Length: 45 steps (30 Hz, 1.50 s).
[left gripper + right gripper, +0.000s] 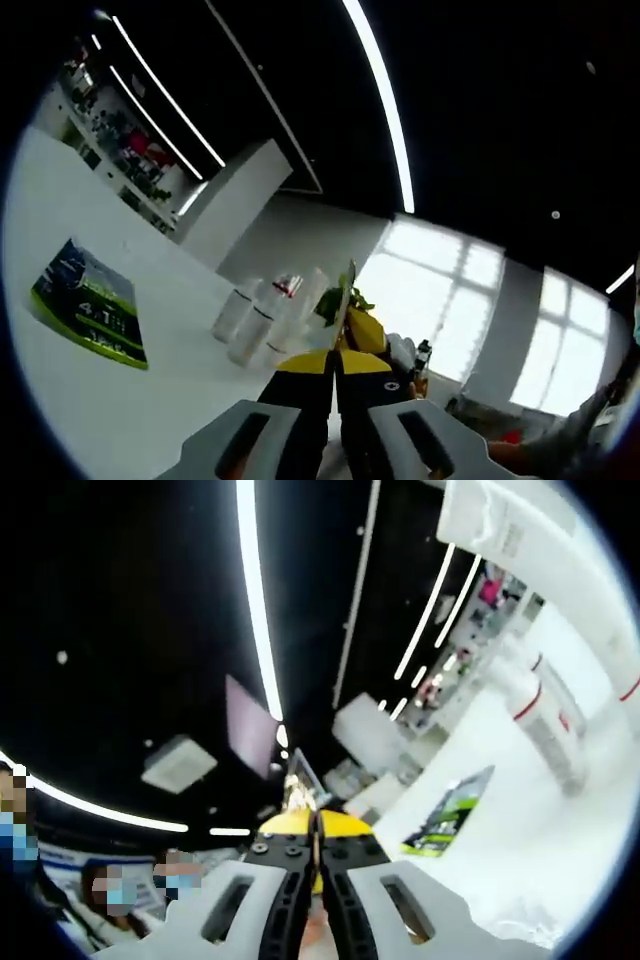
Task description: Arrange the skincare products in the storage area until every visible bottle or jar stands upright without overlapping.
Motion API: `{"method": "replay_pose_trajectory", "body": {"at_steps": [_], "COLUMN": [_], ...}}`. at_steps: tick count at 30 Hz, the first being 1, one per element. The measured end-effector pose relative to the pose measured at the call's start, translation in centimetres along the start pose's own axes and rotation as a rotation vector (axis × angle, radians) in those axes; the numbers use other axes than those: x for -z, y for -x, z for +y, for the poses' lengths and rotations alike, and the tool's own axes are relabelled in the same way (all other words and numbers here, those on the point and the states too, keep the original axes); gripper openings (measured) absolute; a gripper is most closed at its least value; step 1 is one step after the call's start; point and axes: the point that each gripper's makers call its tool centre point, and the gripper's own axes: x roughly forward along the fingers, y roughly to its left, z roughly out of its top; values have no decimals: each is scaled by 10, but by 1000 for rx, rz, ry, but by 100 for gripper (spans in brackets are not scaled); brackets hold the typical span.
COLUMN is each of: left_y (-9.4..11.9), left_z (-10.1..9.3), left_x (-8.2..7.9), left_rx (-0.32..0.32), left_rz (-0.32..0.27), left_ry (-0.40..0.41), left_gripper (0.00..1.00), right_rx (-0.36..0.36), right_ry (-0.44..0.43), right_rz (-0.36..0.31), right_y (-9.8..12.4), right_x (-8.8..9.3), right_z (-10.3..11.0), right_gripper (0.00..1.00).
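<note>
In the left gripper view, several white bottles with red bands (252, 318) stand close together on the white table (120, 400), ahead and to the left of my left gripper (335, 352). Its yellow-tipped jaws are pressed together with nothing visible between them. In the right gripper view, white bottles with red bands (545, 720) appear at the right edge, with a larger white bottle (510, 530) very near the lens at the top right. My right gripper (315, 828) is shut, raised away from the bottles and pointing toward the ceiling.
A green printed booklet (90, 312) (450, 815) lies flat on the table. A small dark bottle (422, 360) and a green plant (342, 298) sit behind the left gripper. Shelves (120, 140) line the far wall. People stand at the lower left of the right gripper view.
</note>
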Motion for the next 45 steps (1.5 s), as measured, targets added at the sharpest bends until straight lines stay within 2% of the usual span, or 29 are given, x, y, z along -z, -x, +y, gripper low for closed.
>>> {"method": "replay_pose_trajectory", "body": {"at_steps": [4, 8, 13, 21, 36, 45], "left_y": [7, 12, 10, 11, 11, 10], "left_z": [1, 3, 6, 12, 9, 8], "left_x": [-13, -17, -15, -21, -20, -19], "left_rx": [0, -10, -50, -46, -25, -22], "left_rz": [-87, -121, -124, -138, -137, -142], "left_ry": [73, 106, 35, 76, 112, 122], "left_gripper": [1, 1, 2, 1, 1, 4], "right_rx": [28, 27, 40, 44, 47, 43], "right_ry": [30, 42, 38, 13, 3, -13], "right_rz": [53, 85, 83, 45, 58, 59], "right_y": [-2, -4, -2, 1, 0, -1], "right_x": [10, 18, 16, 10, 13, 10], "right_z": [-3, -1, -5, -4, -6, -8], "right_gripper": [0, 0, 0, 0, 0, 0]}}
